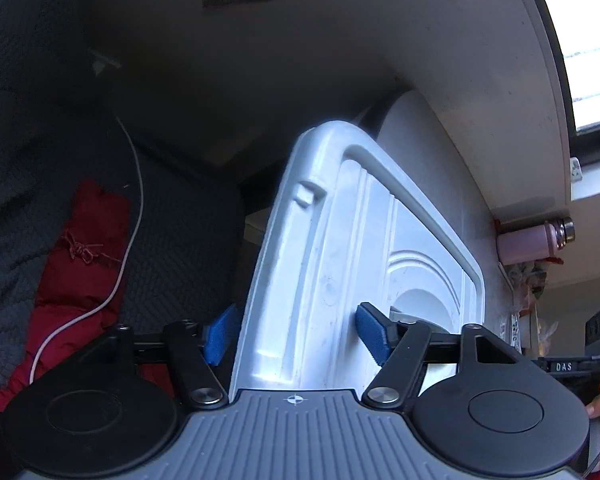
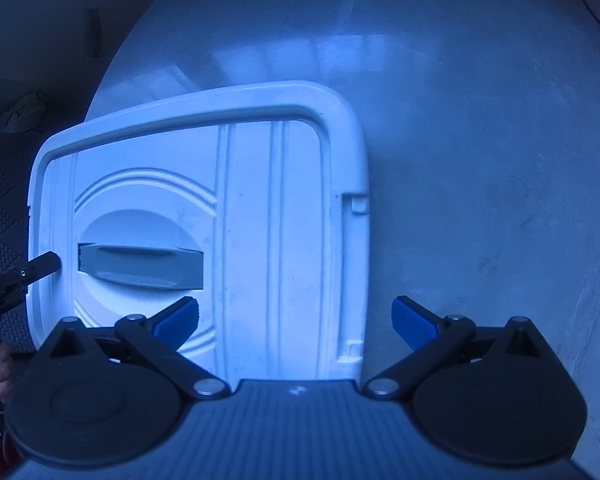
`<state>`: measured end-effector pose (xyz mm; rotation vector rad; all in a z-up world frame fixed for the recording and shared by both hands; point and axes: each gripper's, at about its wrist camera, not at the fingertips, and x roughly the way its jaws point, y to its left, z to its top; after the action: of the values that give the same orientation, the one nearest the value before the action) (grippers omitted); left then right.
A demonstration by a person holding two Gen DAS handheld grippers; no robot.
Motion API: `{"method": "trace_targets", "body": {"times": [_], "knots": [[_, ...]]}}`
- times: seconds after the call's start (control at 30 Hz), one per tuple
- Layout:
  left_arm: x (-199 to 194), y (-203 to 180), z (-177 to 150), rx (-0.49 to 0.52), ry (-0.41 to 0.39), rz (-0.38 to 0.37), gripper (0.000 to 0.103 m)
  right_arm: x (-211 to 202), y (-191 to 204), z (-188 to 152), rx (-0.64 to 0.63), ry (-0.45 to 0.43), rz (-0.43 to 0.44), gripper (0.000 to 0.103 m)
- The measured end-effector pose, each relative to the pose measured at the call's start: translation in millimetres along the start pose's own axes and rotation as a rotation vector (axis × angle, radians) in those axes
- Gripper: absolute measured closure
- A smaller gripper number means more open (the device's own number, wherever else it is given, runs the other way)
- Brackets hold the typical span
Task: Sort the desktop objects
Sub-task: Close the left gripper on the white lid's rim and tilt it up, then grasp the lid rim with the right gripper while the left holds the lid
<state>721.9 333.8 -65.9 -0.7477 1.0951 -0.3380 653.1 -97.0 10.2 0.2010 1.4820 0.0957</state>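
The white moulded-plastic storage-box lid with a grey recessed handle lies on the pale round tabletop, one edge overhanging toward the dark quilted bedding. The left gripper straddles that edge with its blue pads apart, and none visibly presses the plastic; the right gripper hangs above the lid's near side, jaws also wide and holding nothing. Risk, in my judgement: with neither gripper clamped, a nudge at the overhanging rim could tip or slide the smooth lid off the table, and a one-edge grip on so broad a panel may twist loose.
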Motion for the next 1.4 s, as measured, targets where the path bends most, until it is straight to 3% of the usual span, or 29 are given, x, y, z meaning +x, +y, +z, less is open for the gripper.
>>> {"method": "trace_targets", "body": {"times": [0.17,0.27,0.43,0.7,0.97,1.17,1.23,1.27,1.3,1.4], "knots": [[-1,0,3,0.01,0.001,0.003,0.032,-8,-2,3,-0.002,-0.016,-0.009,0.0],[-12,-5,6,0.005,-0.016,0.037,0.041,-11,-2,5,-0.002,-0.025,-0.012,0.0],[-19,-9,9,0.001,-0.014,0.095,0.04,-18,-8,1,-0.012,-0.023,0.006,0.0],[-8,1,11,-0.018,-0.017,0.044,0.038,-20,-16,8,0.014,-0.042,0.04,0.0],[-13,6,16,0.001,-0.021,0.058,0.037,-16,-23,22,0.032,-0.028,0.148,0.0],[-15,0,21,0.044,-0.021,0.132,0.045,-17,-37,36,0.072,-0.016,0.398,0.0],[-15,1,23,0.029,-0.028,0.131,0.045,-17,-41,39,0.071,-0.014,0.45,0.009],[-16,0,24,0.031,-0.037,0.136,0.045,-17,-43,40,0.071,-0.016,0.484,0.028],[-20,0,25,0.033,-0.042,0.14,0.045,-18,-47,40,0.08,-0.021,0.535,0.059],[-20,4,26,0.002,-0.03,0.138,0.046,-30,-46,40,0.042,-0.038,0.577,0.067]]}}
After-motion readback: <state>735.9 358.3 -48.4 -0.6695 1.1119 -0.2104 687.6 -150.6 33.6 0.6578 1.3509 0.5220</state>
